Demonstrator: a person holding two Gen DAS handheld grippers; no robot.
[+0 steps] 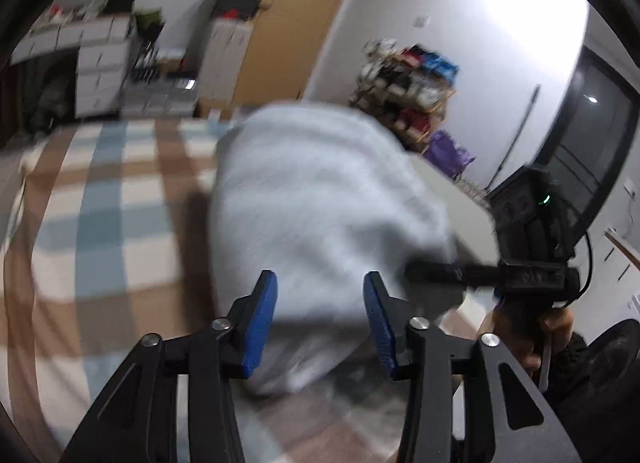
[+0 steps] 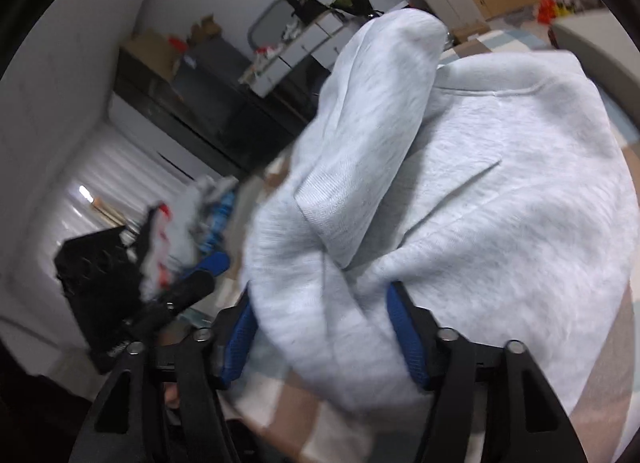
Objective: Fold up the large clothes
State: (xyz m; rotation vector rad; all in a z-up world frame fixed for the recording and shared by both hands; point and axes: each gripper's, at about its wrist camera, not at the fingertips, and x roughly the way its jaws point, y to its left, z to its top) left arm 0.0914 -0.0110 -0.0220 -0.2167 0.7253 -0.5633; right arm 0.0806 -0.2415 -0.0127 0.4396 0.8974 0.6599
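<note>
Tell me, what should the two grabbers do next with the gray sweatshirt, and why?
Probably the right gripper should carry the bunched fold it pinches across the light gray sweatshirt and lay it flat. That bunch is still raised and crumpled, not smoothed on the checked cover. The left gripper stands open, its fingers gripping nothing, so it could steady the cloth.

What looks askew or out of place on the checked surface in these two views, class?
The pale grey garment is not flat: it lies bunched, with one sleeve flopped loosely across the body. The right hand-held gripper has a wad of fabric between its jaws. Blur hides finer detail.
</note>
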